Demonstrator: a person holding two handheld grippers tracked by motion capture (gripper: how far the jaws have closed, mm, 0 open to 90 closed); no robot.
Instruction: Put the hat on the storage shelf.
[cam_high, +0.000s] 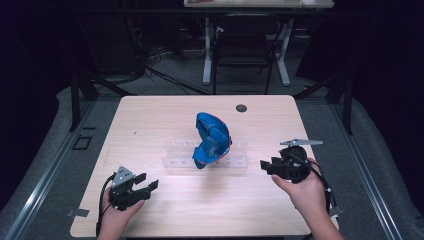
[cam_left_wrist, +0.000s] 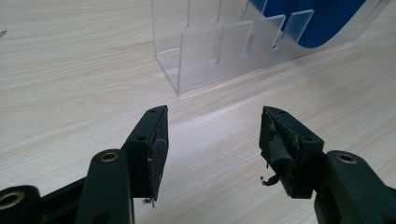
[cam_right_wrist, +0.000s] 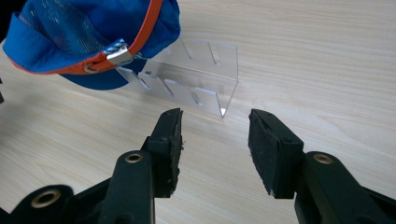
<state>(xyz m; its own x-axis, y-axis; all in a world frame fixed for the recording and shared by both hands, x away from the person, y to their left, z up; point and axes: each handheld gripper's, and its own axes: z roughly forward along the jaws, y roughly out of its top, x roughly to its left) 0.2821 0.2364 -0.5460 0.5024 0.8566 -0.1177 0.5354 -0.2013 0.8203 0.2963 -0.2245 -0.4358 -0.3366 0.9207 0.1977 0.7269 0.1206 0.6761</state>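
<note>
A blue cap (cam_high: 212, 140) sits on the clear rack (cam_high: 175, 155) mid-desk. The left gripper (cam_high: 146, 183) and right gripper (cam_high: 264, 165) are near it, fingers wide, holding nothing.

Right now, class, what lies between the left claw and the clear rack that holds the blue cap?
Bare wooden table. In the left gripper view, the open left claw faces the clear rack with nothing between them.

A blue fabric cap with orange trim and a silver buckle (cam_high: 212, 140) sits tilted on a clear acrylic slotted rack (cam_high: 177, 154), near the middle of the pale wooden table. The rack stands upright, its slots empty beside the cap.
</note>
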